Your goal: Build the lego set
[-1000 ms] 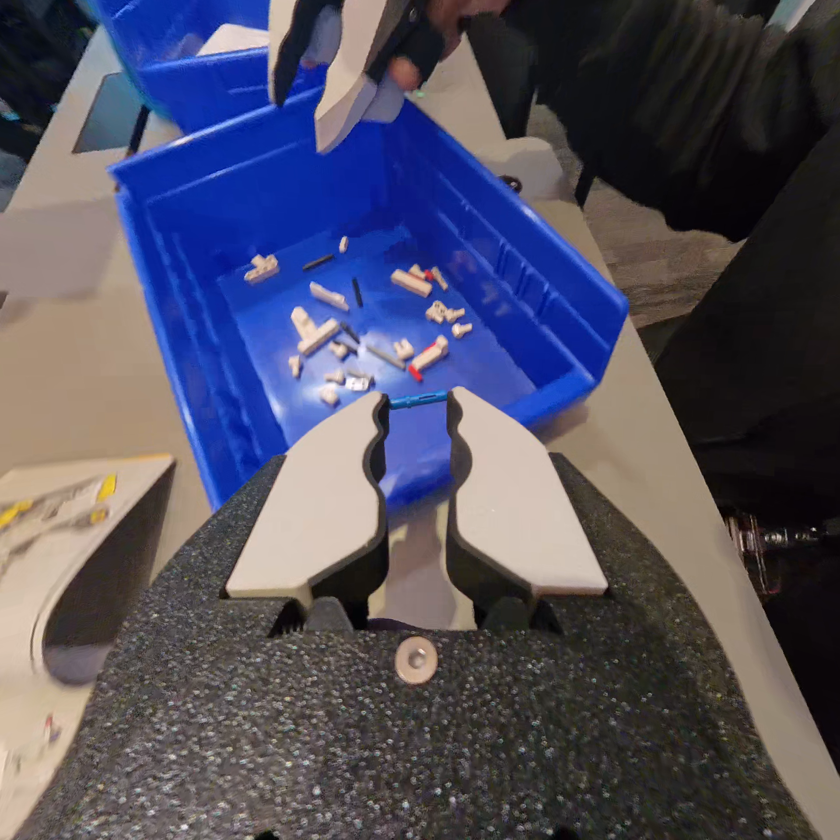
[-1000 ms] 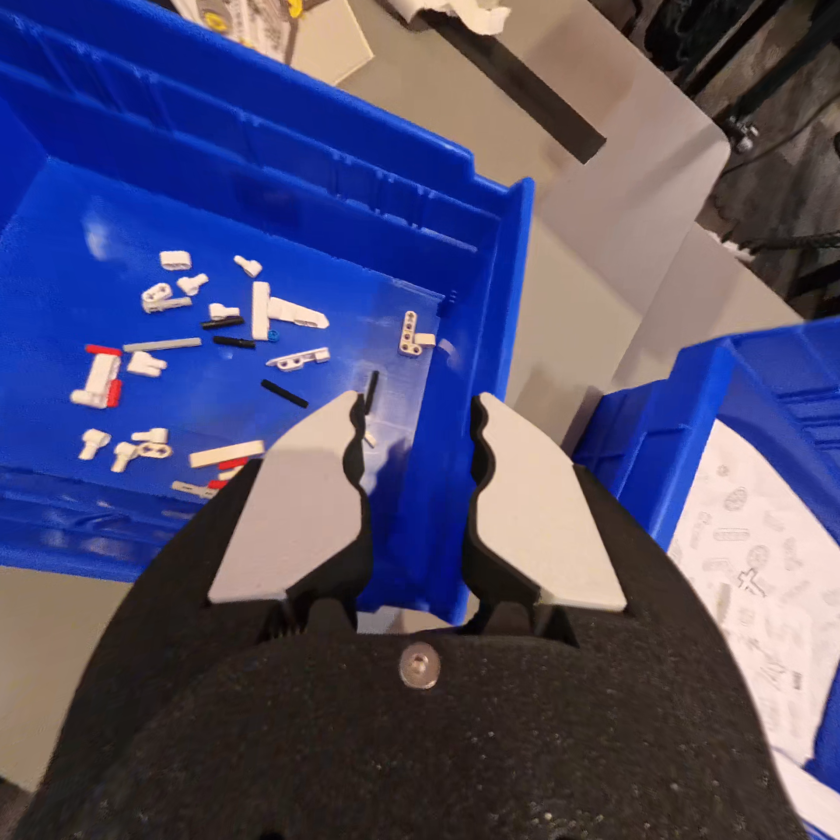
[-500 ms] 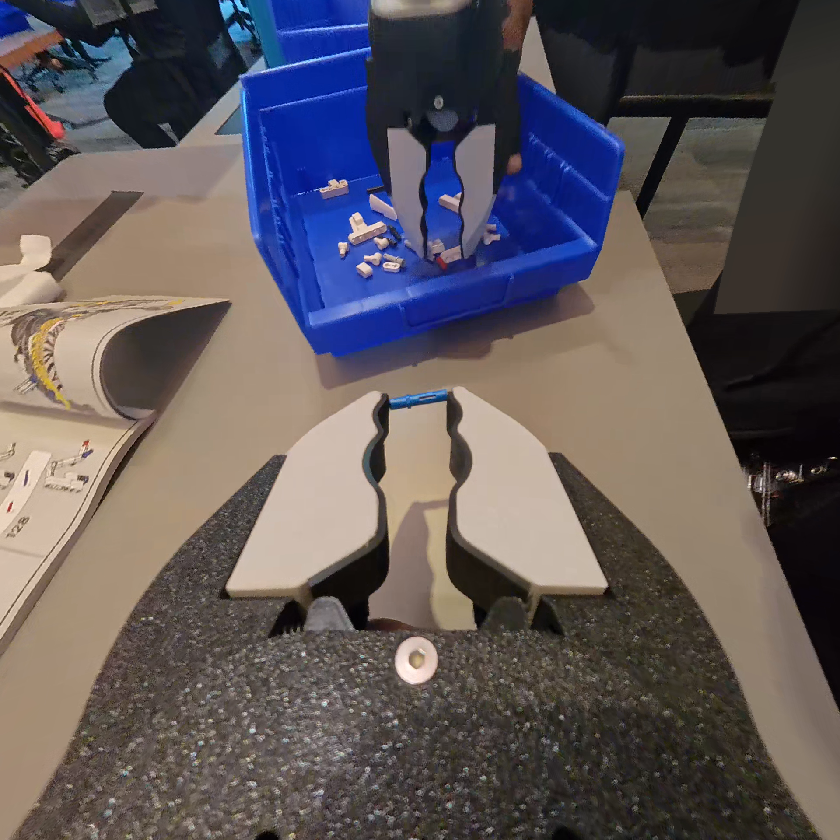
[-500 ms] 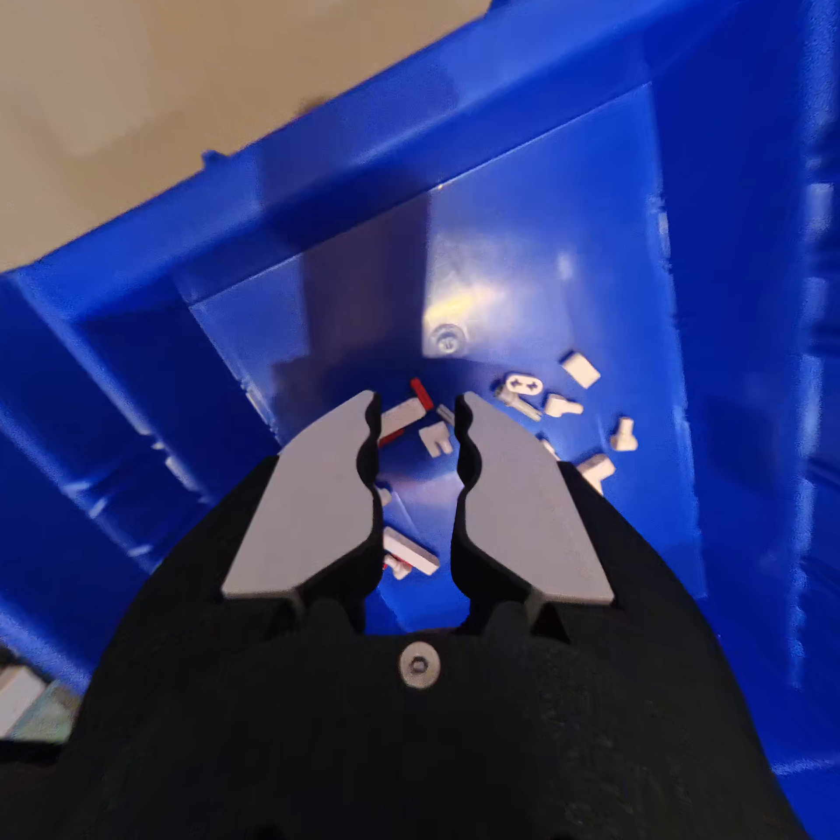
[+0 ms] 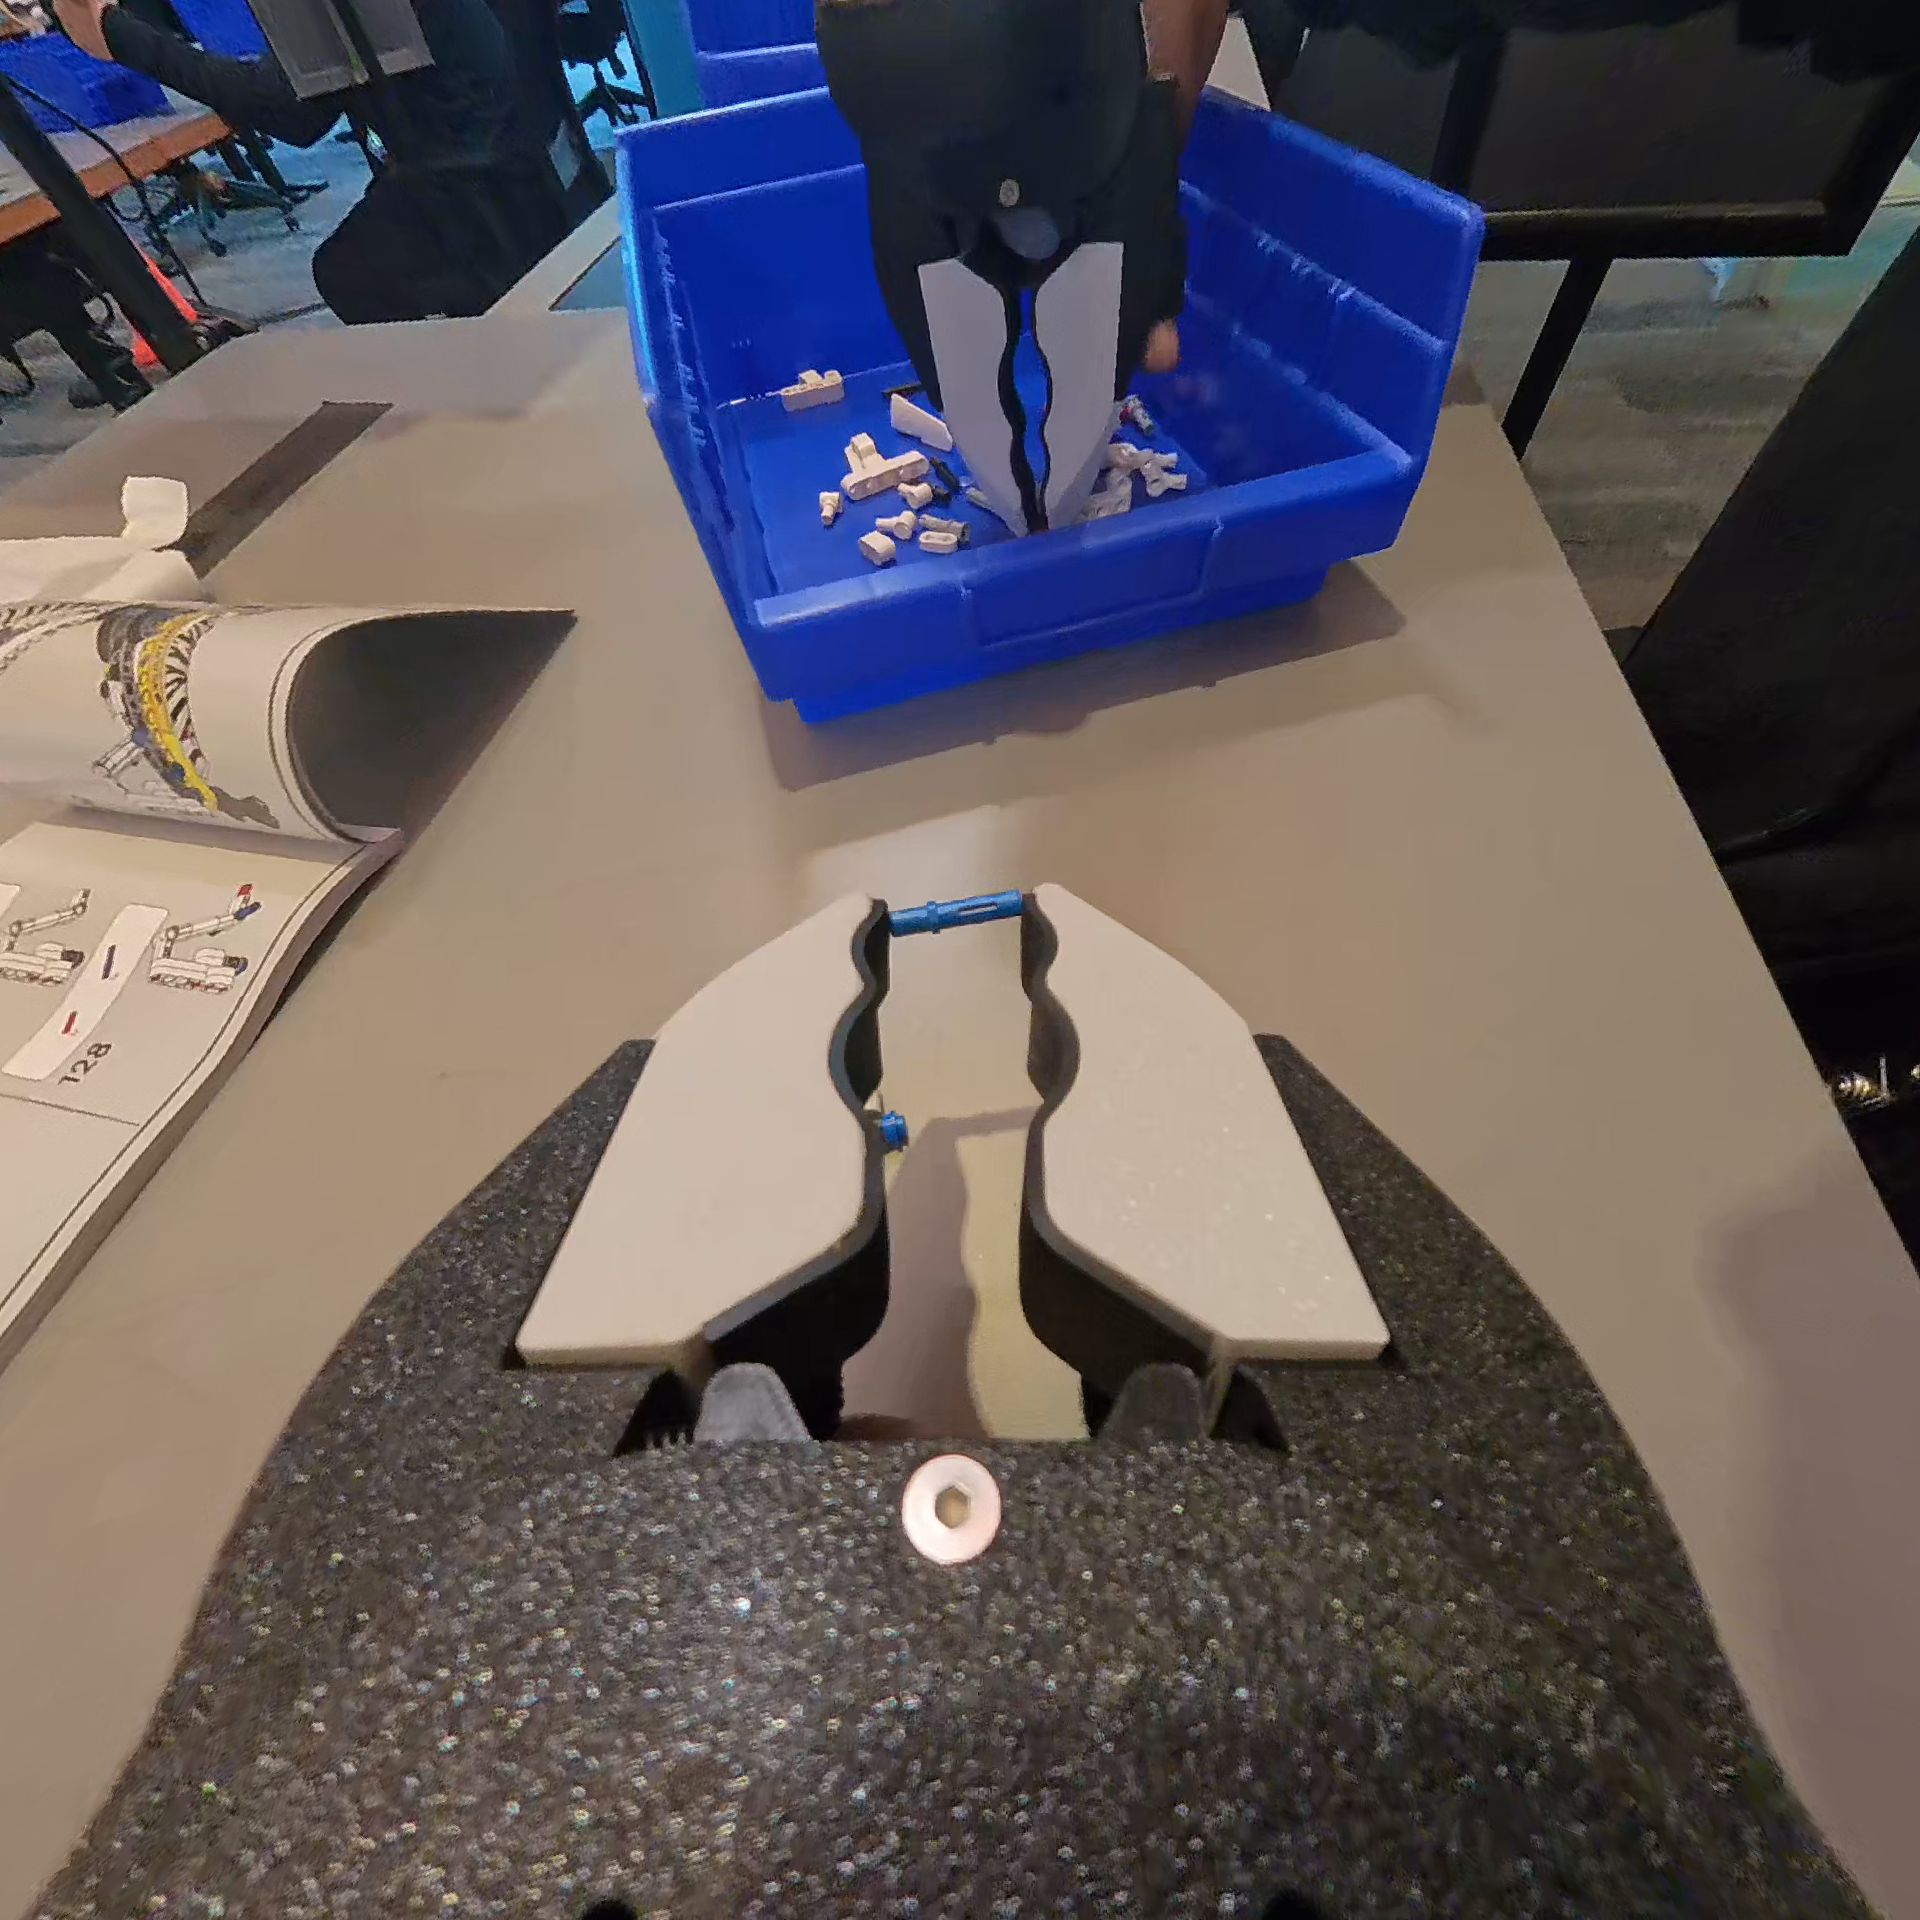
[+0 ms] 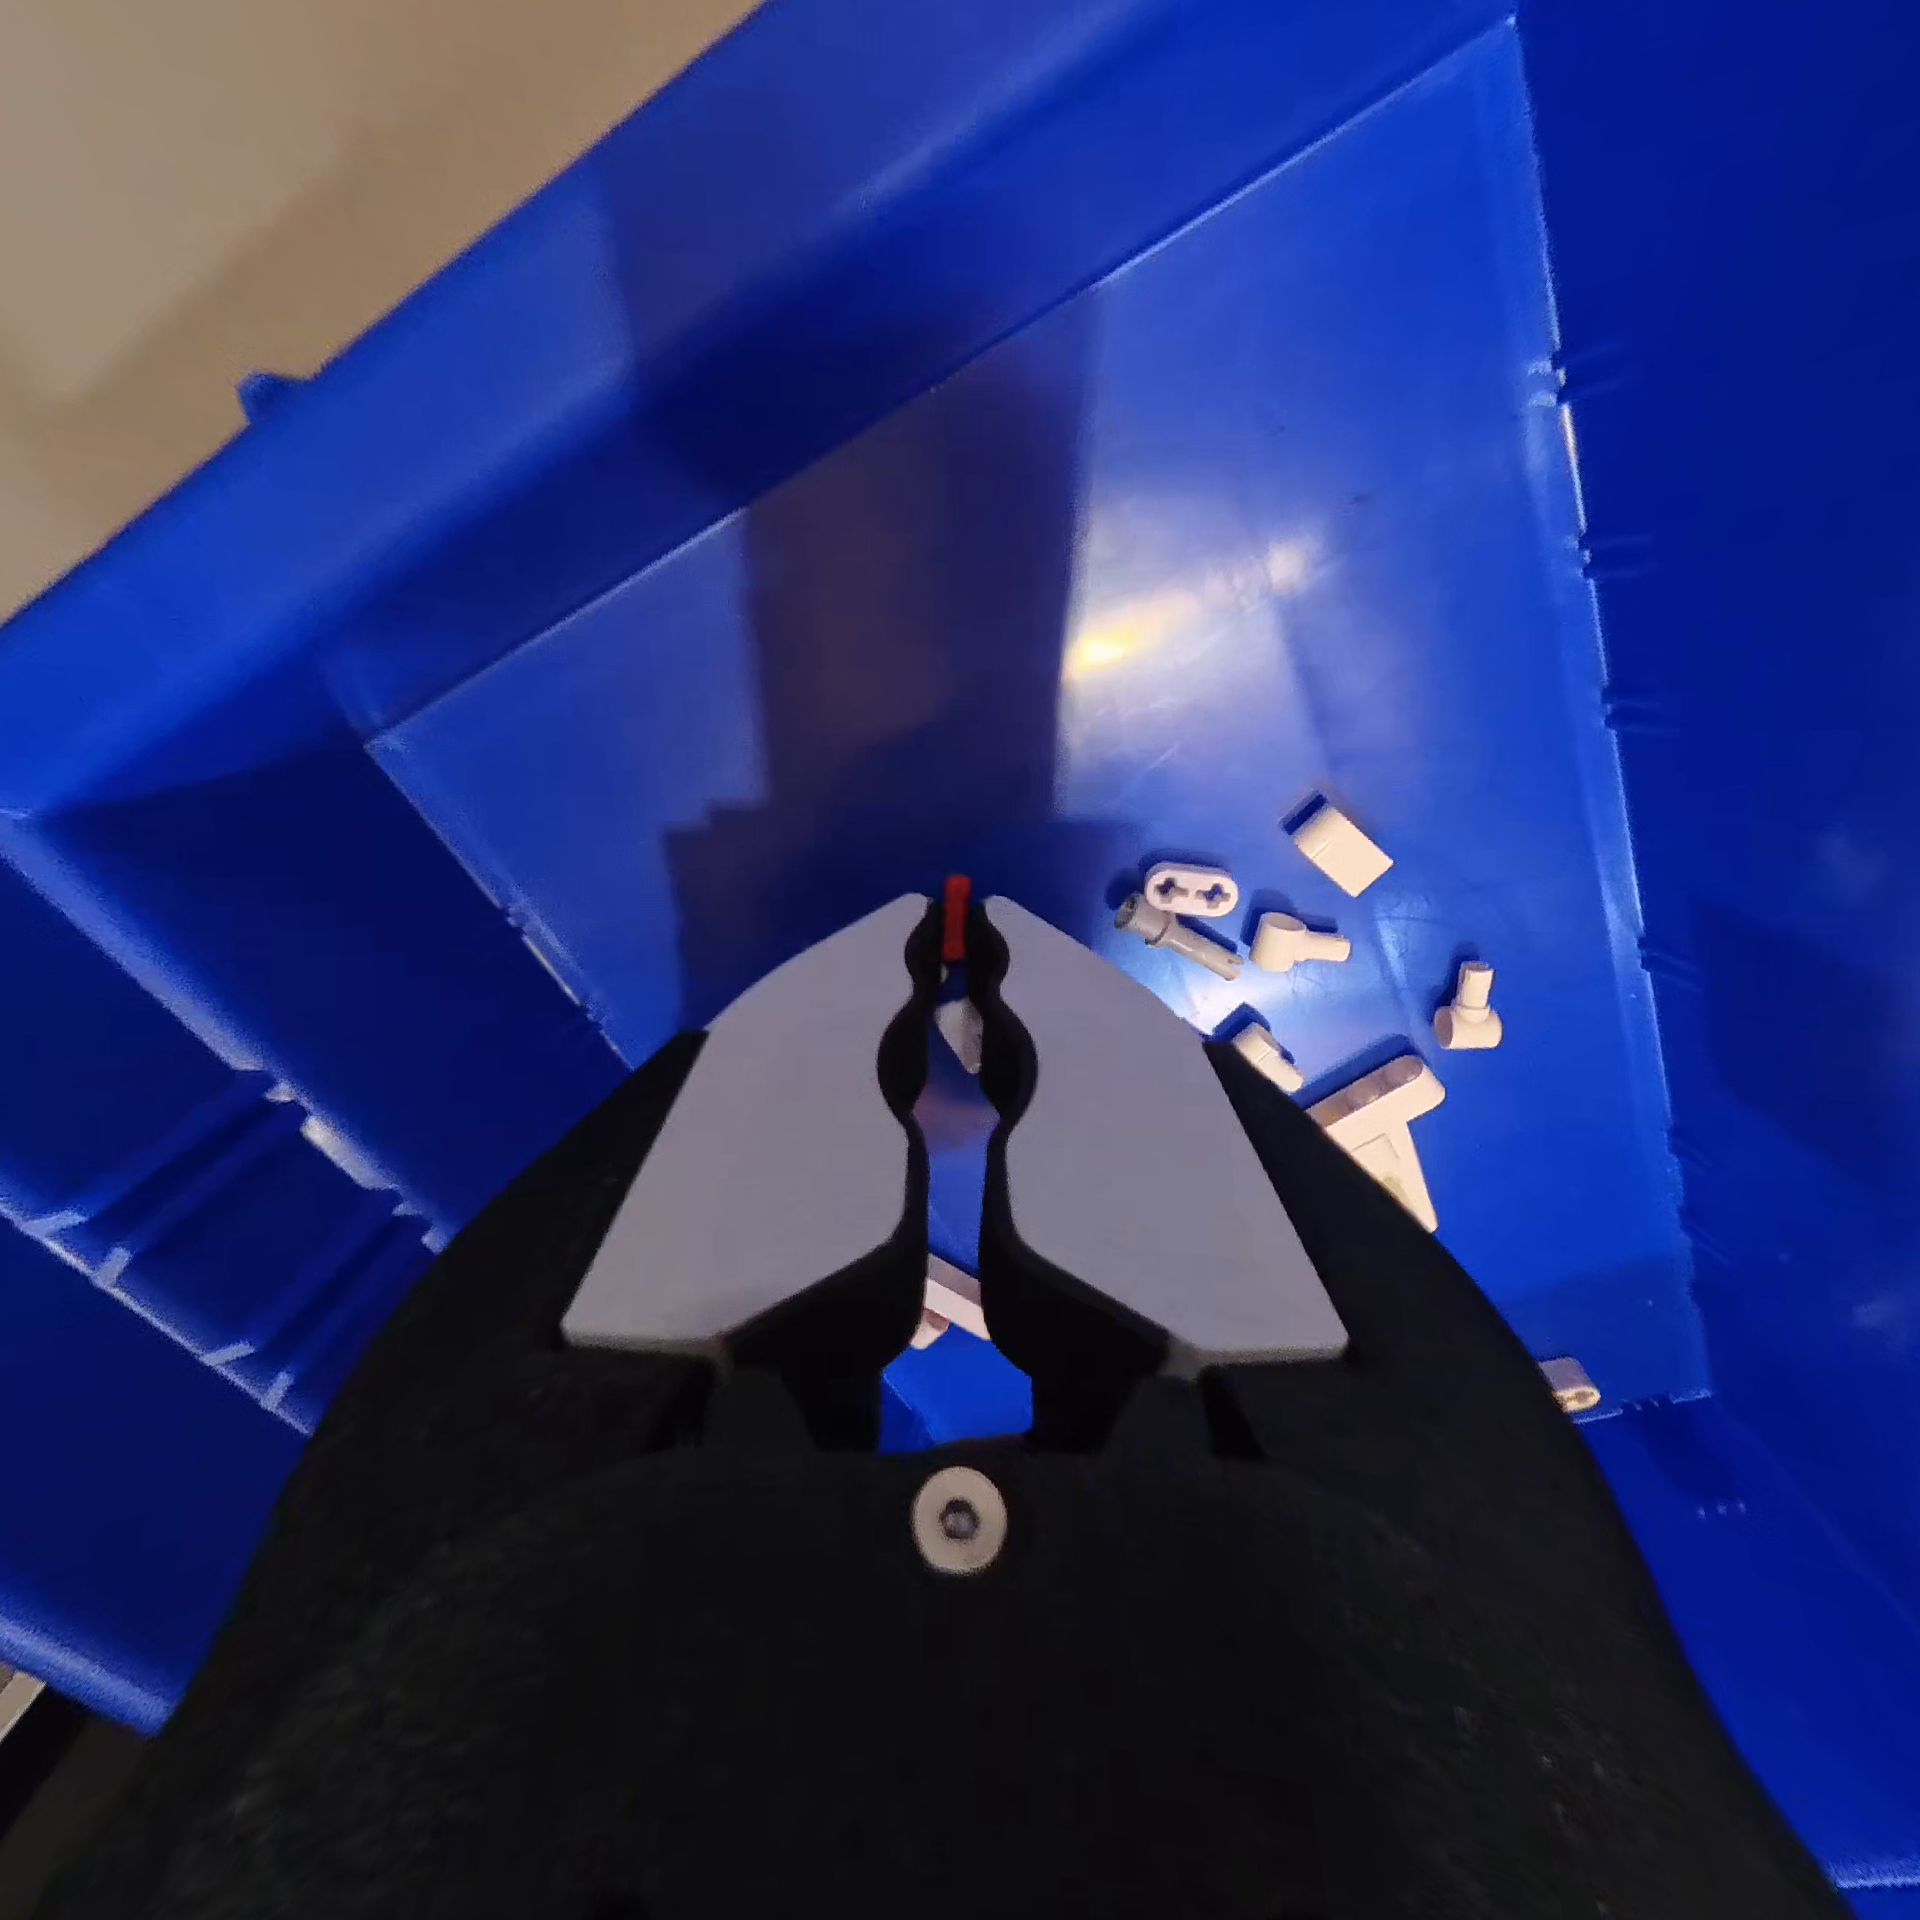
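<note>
My left gripper (image 5: 956, 914) is shut on a small blue pin (image 5: 954, 915), held crosswise between the fingertips above the grey table (image 5: 1299, 935). My right gripper (image 6: 956, 914) is down inside the blue bin (image 6: 727, 343) and is shut on a small red piece (image 6: 955, 923) that pokes out past the fingertips. The left wrist view shows the right gripper (image 5: 1029, 509) pointing down into the bin (image 5: 1091, 613), its fingers close together among white parts (image 5: 883, 473).
Several white parts (image 6: 1299, 940) lie on the bin floor to the right of my right gripper. An open instruction booklet (image 5: 135, 831) lies on the table at the left. A second blue bin (image 5: 748, 42) stands behind, and people sit at the far left.
My right gripper swung into the bin, lowered to its floor and shut on the red piece. My left gripper pulled back from the bin, still holding the blue pin.
</note>
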Action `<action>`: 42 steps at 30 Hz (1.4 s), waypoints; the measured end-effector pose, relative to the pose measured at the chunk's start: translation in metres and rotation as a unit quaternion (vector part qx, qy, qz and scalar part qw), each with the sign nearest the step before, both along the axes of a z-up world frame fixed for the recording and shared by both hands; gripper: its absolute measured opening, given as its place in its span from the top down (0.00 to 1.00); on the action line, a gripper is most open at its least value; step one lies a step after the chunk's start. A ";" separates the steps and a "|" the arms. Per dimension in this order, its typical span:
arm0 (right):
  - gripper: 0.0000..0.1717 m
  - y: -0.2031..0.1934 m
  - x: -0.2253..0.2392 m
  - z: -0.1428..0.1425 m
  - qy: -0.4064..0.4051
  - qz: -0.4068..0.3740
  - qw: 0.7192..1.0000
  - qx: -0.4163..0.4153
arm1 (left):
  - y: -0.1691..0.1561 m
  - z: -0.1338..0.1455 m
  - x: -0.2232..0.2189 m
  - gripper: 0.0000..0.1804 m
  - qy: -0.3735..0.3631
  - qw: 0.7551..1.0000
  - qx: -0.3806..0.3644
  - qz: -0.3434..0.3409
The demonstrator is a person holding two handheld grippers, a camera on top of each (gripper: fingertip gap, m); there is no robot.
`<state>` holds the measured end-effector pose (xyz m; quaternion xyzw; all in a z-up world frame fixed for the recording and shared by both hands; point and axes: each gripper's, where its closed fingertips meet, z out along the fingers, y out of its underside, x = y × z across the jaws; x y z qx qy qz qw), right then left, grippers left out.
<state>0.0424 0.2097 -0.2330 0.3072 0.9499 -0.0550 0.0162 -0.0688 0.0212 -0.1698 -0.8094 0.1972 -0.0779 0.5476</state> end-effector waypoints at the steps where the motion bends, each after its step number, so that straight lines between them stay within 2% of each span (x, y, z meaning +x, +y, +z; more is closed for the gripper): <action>1: 0.98 -0.001 -0.001 0.000 -0.001 -0.001 1.000 -0.004 | -0.002 0.000 -0.002 0.87 -0.001 1.000 0.002 0.003; 5: 0.98 0.001 -0.006 0.005 0.016 -0.019 1.000 0.000 | -0.009 0.000 -0.011 0.87 -0.010 1.000 0.012 0.019; 9: 0.98 -0.005 -0.020 0.040 0.075 -0.053 0.996 0.017 | -0.017 -0.005 -0.020 0.87 -0.011 0.999 0.003 0.035; 12: 0.98 -0.029 -0.036 0.074 0.126 -0.083 0.988 0.016 | -0.023 -0.012 -0.027 0.87 -0.012 0.999 -0.008 0.047; 15: 0.98 -0.073 -0.051 0.088 0.153 -0.101 0.983 -0.003 | -0.027 -0.007 -0.032 0.87 -0.028 0.998 0.004 0.061; 18: 0.98 -0.126 -0.063 0.079 0.161 -0.104 0.981 -0.025 | -0.033 -0.005 -0.033 0.87 -0.033 0.997 0.010 0.065; 24: 0.98 -0.193 -0.085 0.023 0.180 -0.136 0.974 -0.015 | -0.041 -0.005 -0.038 0.87 -0.025 0.997 0.014 0.078; 28: 0.98 -0.187 -0.093 0.000 0.181 -0.158 0.971 0.003 | -0.044 -0.005 -0.039 0.87 -0.030 0.996 0.012 0.078; 35: 0.98 -0.179 -0.099 -0.001 0.182 -0.169 0.965 -0.082 | -0.041 -0.010 -0.041 0.87 -0.035 0.996 -0.011 0.084; 42: 0.98 -0.137 -0.105 -0.001 0.198 -0.171 0.962 -0.081 | -0.036 -0.023 -0.047 0.87 -0.035 0.993 -0.057 0.102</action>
